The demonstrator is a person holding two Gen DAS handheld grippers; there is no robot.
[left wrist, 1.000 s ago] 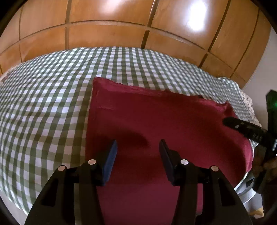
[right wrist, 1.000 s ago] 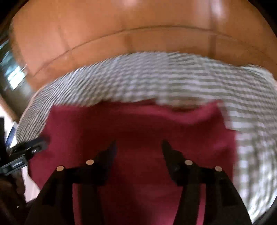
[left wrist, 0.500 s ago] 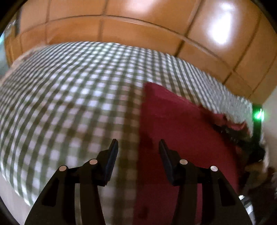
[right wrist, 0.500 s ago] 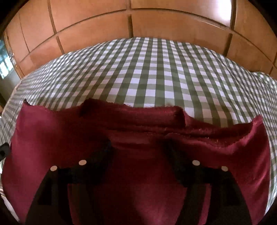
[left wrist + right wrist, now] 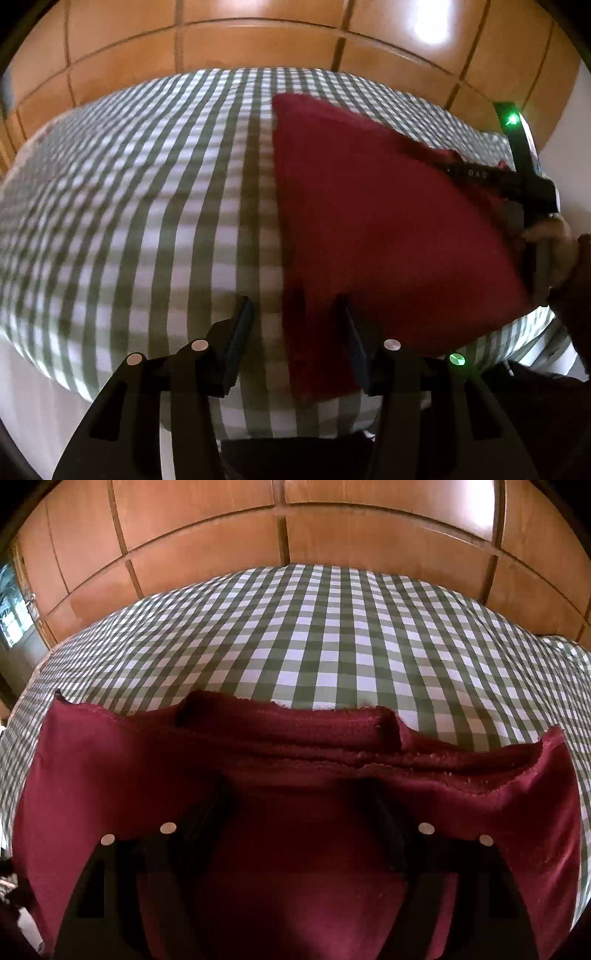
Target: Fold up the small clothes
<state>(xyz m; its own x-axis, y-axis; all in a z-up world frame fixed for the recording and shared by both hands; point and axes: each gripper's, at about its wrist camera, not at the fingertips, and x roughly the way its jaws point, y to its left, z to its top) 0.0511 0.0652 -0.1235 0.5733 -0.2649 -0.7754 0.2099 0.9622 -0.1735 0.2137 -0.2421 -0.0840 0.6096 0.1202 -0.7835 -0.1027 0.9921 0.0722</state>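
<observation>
The dark red fleece cloth (image 5: 295, 849) lies flat on the green-and-white checked bedcover (image 5: 332, 646), its far edge doubled in raw layers — both the left gripper (image 5: 295, 314) and right gripper (image 5: 299, 797) gape, fingers parted, empty

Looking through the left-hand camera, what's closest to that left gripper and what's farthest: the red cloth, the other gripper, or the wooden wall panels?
1. The dark red cloth: nearest, its left edge lies between the open jaws of the left gripper.
2. The right gripper: farther off to the right, at the cloth's far right side.
3. The wooden wall panels: farthest, beyond the checked tablecloth.
</observation>
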